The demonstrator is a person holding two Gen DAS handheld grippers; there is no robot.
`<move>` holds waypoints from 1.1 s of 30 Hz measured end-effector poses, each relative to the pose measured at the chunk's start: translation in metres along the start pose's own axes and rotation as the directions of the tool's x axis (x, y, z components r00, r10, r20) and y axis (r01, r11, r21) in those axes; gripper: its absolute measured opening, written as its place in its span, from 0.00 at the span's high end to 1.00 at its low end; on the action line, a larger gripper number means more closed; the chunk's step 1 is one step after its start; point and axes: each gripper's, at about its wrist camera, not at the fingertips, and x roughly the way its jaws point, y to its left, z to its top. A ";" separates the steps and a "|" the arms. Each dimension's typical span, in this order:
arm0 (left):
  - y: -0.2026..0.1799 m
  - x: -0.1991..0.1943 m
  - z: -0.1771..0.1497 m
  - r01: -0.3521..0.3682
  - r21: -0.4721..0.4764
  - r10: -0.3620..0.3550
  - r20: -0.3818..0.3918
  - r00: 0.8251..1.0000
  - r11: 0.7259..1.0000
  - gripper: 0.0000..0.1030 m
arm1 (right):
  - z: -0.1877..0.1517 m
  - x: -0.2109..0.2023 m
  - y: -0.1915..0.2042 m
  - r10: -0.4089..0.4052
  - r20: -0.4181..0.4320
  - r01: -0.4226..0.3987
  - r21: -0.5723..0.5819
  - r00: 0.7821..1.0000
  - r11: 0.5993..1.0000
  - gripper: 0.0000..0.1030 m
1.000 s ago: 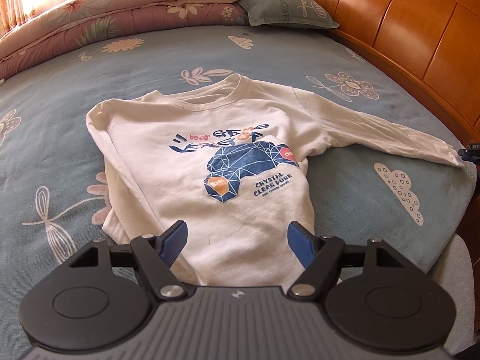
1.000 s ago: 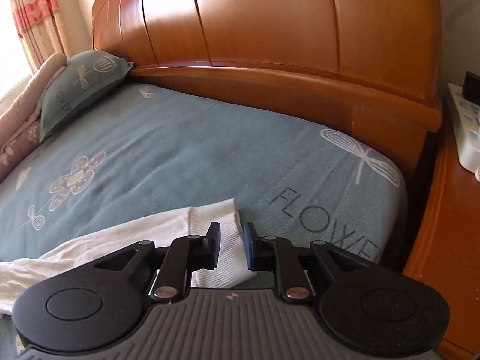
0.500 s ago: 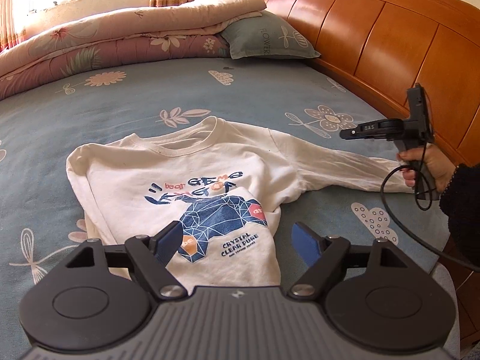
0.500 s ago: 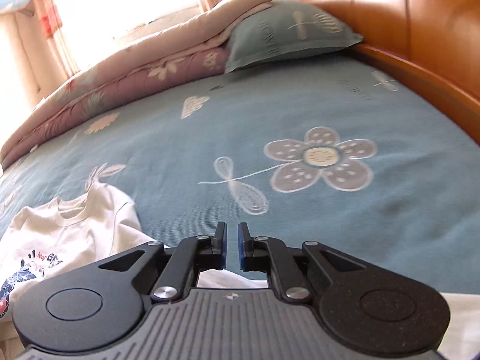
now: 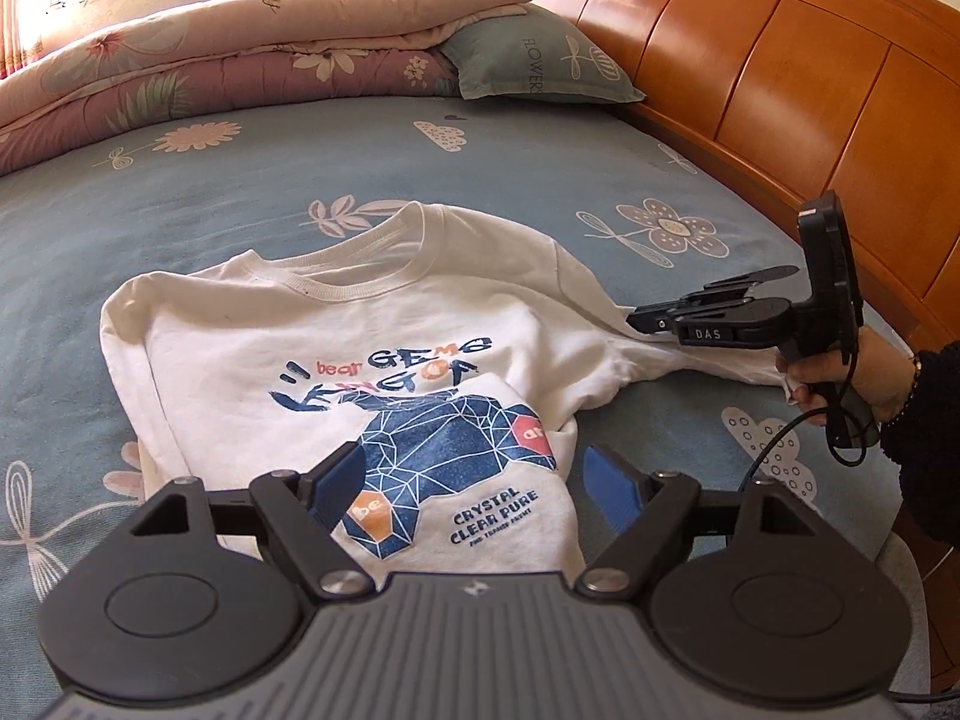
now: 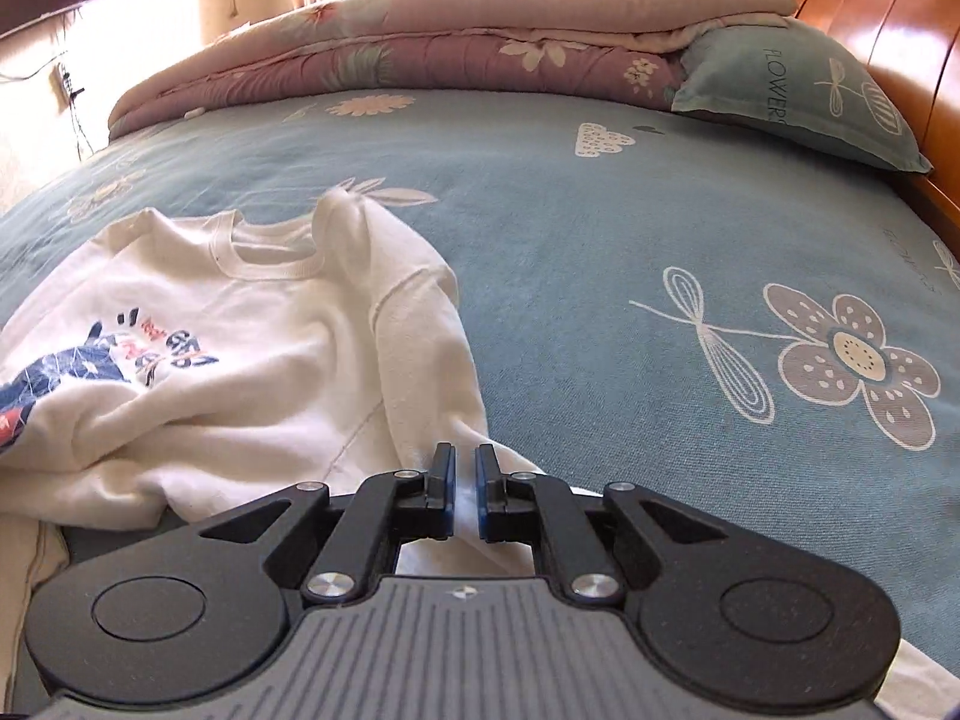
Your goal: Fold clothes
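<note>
**Cotton sweatshirt, one sleeve pinched, spread on the bed**

Left wrist view: one white long-sleeved sweatshirt [image 5: 336,348] lies front-up on the blue flowered bedspread [image 5: 180,198], its collar toward the far side of the bed. Its left-hand sleeve appears tucked away along the body, though the fold is hard to read at that edge; the other sleeve runs out toward the wooden headboard [image 5: 780,96]. The left gripper [image 5: 474,486] hovers over the printed hem with its jaws wide apart, holding nothing. The right gripper [image 5: 642,321], held in a person's hand [image 5: 840,378], sits over that outstretched sleeve. One folded quilt [image 5: 240,60] and one pillow [image 5: 534,60] lie at the far side.

Right wrist view: the right gripper [image 6: 462,492] has its jaws drawn nearly together on white sleeve cloth, which passes between the fingers. The sleeve [image 6: 420,360] rises from the shoulder in a soft ridge, and the body rumples beside it.

Judged from this, the garment is light, limp and not slippery. It will drape and drag wherever it is lifted, so a grip on one point pulls the neighbouring cloth along. The ribbed cuff, the hem corners and the shoulder seam offer the firmest purchase. Counted: one garment, two grippers, one pillow, one quilt.
</note>
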 end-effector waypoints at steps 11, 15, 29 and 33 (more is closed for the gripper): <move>0.005 0.005 -0.002 0.006 -0.019 -0.006 -0.009 1.000 1.000 0.22 | 0.022 0.003 -0.027 0.008 0.076 -0.013 0.058 0.997 0.998 0.82; 0.004 0.008 -0.003 0.009 -0.024 -0.010 -0.014 1.000 1.000 0.22 | 0.029 0.025 -0.047 0.048 0.059 -0.058 0.167 0.997 0.984 0.81; 0.007 0.015 -0.008 0.023 -0.038 -0.024 -0.032 0.999 0.999 0.22 | 0.017 0.036 0.015 0.007 0.034 -0.005 -0.068 0.999 0.998 0.73; 0.007 0.017 -0.009 0.027 -0.037 -0.029 -0.037 0.999 0.999 0.22 | 0.025 0.037 0.015 0.061 -0.018 -0.062 -0.072 0.998 0.995 0.94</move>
